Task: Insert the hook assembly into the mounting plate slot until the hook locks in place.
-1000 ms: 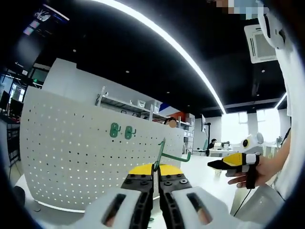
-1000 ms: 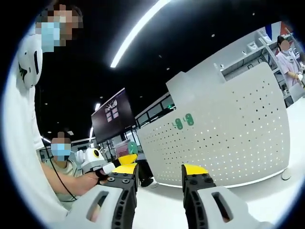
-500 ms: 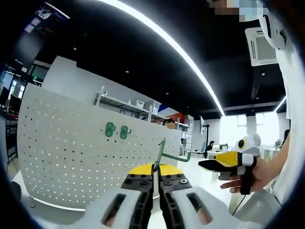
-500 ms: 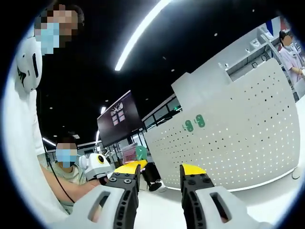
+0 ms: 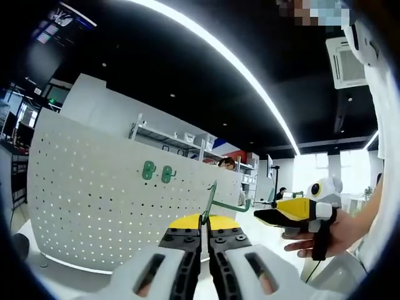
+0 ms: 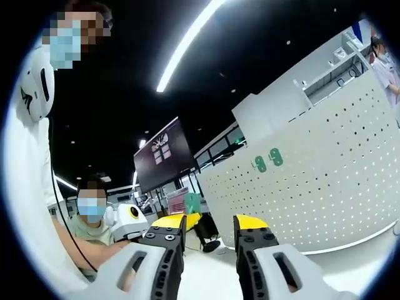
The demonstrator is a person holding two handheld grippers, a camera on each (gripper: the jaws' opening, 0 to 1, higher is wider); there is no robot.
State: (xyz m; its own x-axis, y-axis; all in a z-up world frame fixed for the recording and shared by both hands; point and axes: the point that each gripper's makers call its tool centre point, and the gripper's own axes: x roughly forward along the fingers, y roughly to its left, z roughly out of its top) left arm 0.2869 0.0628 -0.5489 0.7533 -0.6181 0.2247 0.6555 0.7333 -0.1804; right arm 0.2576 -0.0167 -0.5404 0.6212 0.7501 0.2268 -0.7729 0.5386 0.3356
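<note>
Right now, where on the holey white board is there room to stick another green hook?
Lots of room. The pegboard is bare below and to both sides of the two green hooks already mounted near its top. The only crowded spot is right around that pair. The left gripper holds a third green hook in front of the board's right end; the right gripper is open.

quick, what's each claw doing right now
Left claw: shut on the green wire hook, in front of the white perforated pegboard.
Right claw: open, holding nothing.
</note>
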